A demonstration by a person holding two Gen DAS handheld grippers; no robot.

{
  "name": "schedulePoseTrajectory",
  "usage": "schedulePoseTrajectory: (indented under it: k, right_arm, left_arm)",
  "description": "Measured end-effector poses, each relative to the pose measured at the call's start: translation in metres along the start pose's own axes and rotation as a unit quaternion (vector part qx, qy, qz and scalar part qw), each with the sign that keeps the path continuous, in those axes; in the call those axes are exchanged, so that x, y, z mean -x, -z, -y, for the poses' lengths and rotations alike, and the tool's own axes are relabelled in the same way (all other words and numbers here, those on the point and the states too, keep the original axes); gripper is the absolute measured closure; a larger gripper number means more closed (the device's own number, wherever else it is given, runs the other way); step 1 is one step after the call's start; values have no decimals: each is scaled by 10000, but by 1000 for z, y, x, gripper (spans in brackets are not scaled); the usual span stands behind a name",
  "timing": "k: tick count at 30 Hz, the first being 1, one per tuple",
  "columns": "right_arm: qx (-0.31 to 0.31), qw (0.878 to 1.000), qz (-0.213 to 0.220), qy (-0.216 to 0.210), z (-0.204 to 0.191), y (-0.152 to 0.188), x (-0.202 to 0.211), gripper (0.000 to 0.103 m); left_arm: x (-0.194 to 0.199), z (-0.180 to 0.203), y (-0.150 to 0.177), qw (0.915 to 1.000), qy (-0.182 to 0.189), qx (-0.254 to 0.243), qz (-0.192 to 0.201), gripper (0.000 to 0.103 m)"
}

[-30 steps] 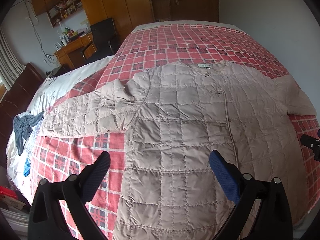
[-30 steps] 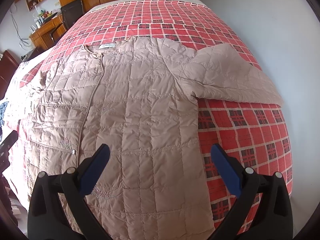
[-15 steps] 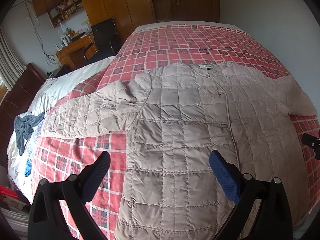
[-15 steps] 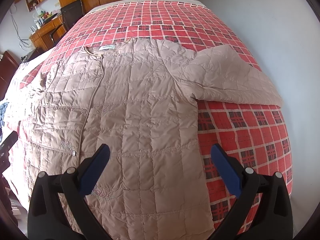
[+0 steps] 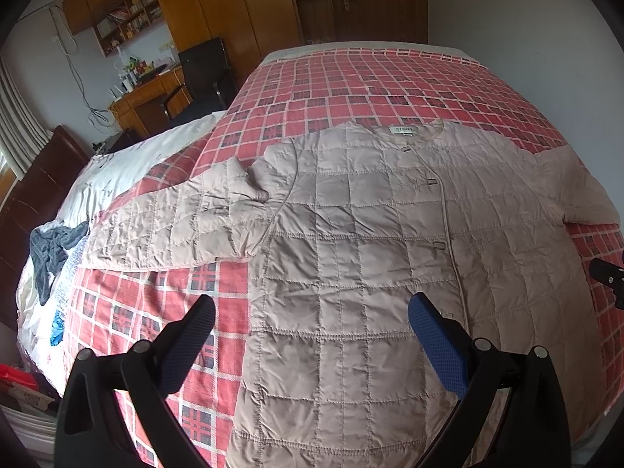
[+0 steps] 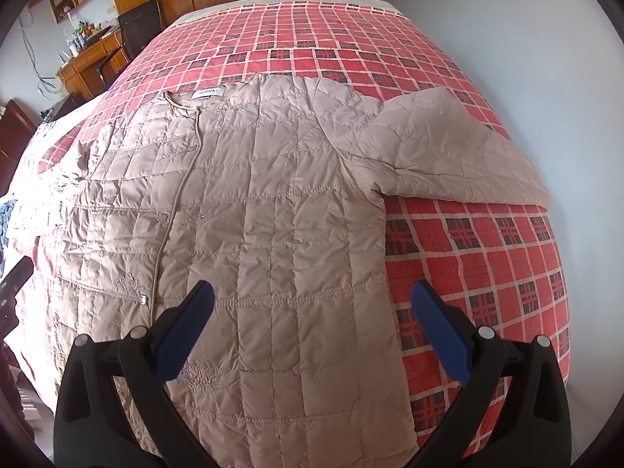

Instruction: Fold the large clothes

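Beige and quilted, the coat (image 5: 362, 241) lies spread flat, front side up, on a bed covered by a red checked blanket (image 5: 374, 74). Its collar, with a small white label, points toward the far end of the bed, and its hem comes down to the near edge, under the cameras. A row of small fasteners runs down the closed front. In the right wrist view the coat (image 6: 253, 210) fills the left and middle of the bed, with bare blanket (image 6: 487, 257) to its right.

One sleeve (image 5: 171, 226) stretches out sideways toward a white sheet, rumpled and creased near the shoulder. The other sleeve (image 6: 452, 152) lies out flat toward the wall side, its end near the edge of the bed.

The left gripper (image 5: 312, 335) hangs above the lower part of the coat with its blue-padded fingers spread wide and nothing between them; one finger is over the blanket just beside the coat's side edge, the other over the coat's front. The right gripper (image 6: 312, 319) is likewise spread wide and empty, one finger over the coat, the other over the blanket beside it. Neither touches the fabric.

A dark grey cloth (image 5: 52, 251) sits crumpled on the white sheet (image 5: 128, 163). Beyond the bed stand a wooden desk (image 5: 144, 97), a black chair (image 5: 202, 74) and tall wooden wardrobes (image 5: 234, 11).
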State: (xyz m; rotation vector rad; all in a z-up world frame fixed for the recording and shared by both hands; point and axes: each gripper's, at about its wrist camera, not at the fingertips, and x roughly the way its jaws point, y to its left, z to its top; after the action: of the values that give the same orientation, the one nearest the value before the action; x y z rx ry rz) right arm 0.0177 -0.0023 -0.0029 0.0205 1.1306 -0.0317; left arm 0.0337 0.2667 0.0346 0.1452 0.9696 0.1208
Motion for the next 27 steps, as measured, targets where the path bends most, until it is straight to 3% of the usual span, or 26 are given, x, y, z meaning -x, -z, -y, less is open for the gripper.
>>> schedulePoseTrajectory:
  k: [19,23,27]
  right_arm:
    - [-12,10000,73,-20,3,-1,-2,3]
    - [-342,9994,94,-58,33,-8,-15,3]
    - [-1268,9918,-24,-162,106,-26,-40,3]
  left_arm:
    - [-2,1,-2,10000,46,36,-26,4]
    - [-13,6,-14,9994,288,165,-130,4]
    - [-26,17,-28,9985,485,232,-131,4]
